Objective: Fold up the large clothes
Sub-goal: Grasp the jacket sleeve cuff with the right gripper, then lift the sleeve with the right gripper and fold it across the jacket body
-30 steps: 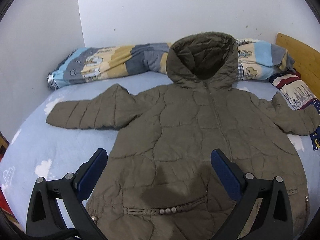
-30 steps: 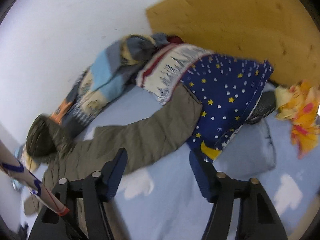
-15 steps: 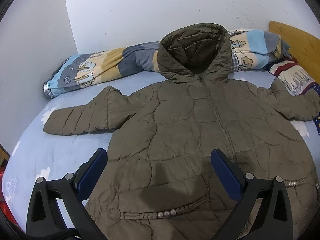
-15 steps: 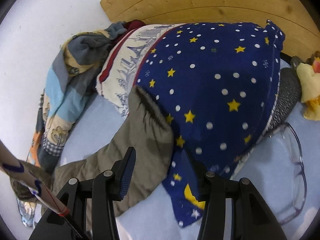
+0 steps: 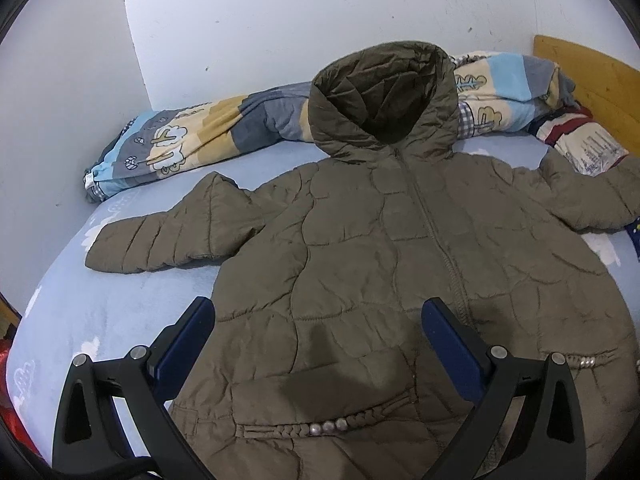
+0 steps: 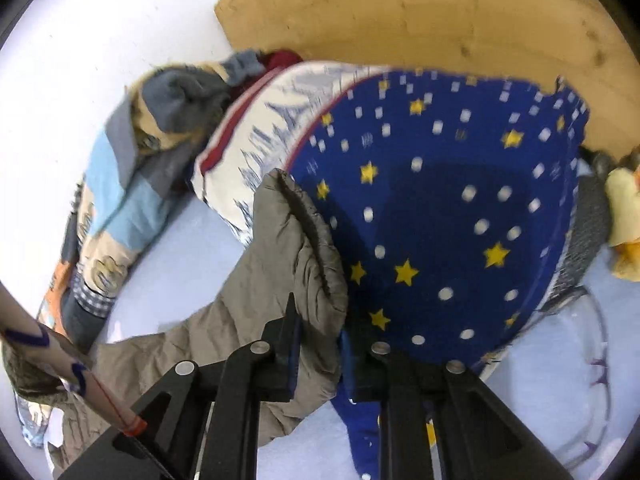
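Observation:
An olive quilted hooded jacket (image 5: 380,260) lies front up on the light blue bed sheet (image 5: 100,300), sleeves spread and hood (image 5: 384,100) against the wall. My left gripper (image 5: 318,320) hovers open over the jacket's lower front, holding nothing. In the right wrist view the jacket's sleeve (image 6: 288,248) rests against a dark blue star-print pillow (image 6: 440,220). My right gripper (image 6: 320,340) is closing, and its pads pinch the cuff end of that sleeve.
A rolled patchwork blanket (image 5: 192,144) lies along the wall behind the hood. A wooden headboard (image 6: 400,12) stands past the pillows. A yellow-orange plush toy (image 6: 624,216) and clear glasses (image 6: 592,360) lie at the right. The bed's edge runs at lower left.
My right gripper has dropped toward the sleeve cuff by the star pillow and its jaws have gone from wide apart to pinched on the cuff. The left gripper has stayed open and nearly still.

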